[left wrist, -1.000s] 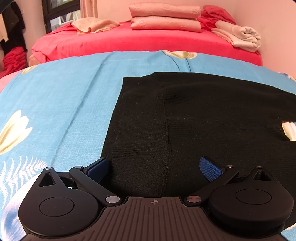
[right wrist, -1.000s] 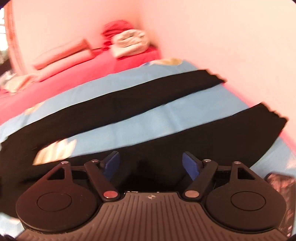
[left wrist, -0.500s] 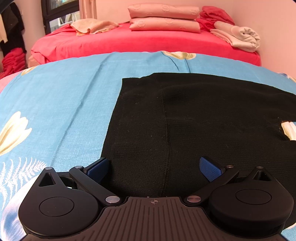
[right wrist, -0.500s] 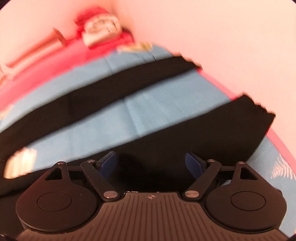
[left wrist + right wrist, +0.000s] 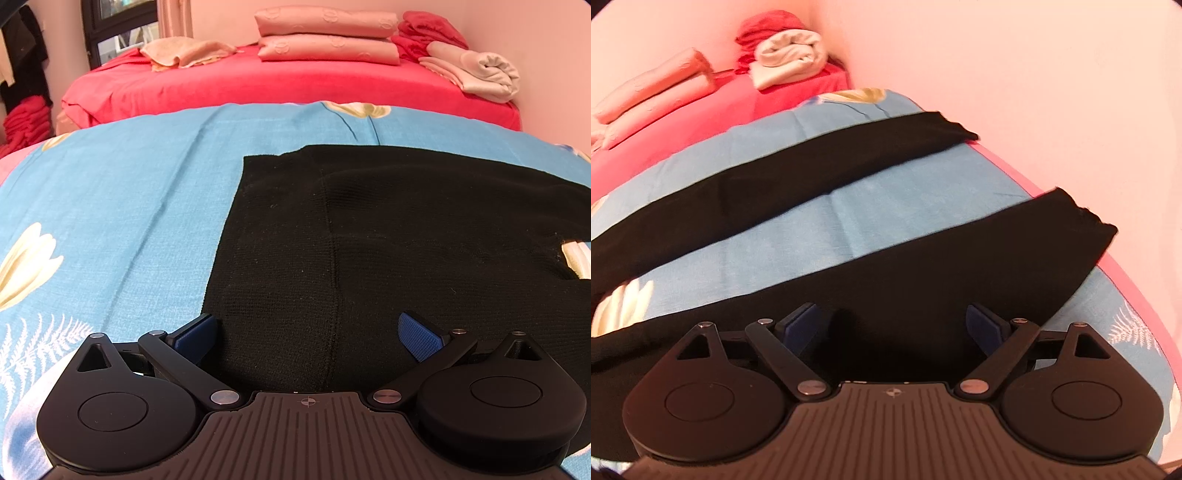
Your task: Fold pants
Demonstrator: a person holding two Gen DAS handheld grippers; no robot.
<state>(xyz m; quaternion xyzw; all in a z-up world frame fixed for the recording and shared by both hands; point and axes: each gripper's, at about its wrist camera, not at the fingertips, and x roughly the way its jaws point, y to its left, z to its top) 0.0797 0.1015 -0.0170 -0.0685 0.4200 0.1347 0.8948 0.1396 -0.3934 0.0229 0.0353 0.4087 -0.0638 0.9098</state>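
Note:
Black knit pants lie flat on a blue flowered bedsheet. In the left wrist view I see the waist end, with its left edge straight. My left gripper is open and empty, low over the near waist corner. In the right wrist view the two legs are spread apart, the far leg and the near leg, with blue sheet between them. My right gripper is open and empty just above the near leg.
A red bed stands behind, with folded pink pillows, a beige cloth and a rolled cream towel. A pink wall runs close along the right side of the blue sheet. A dark window is at the far left.
My right gripper has swung its view toward the leg ends and then back a little, staying over the near leg. My left gripper has hardly moved. Both stay open.

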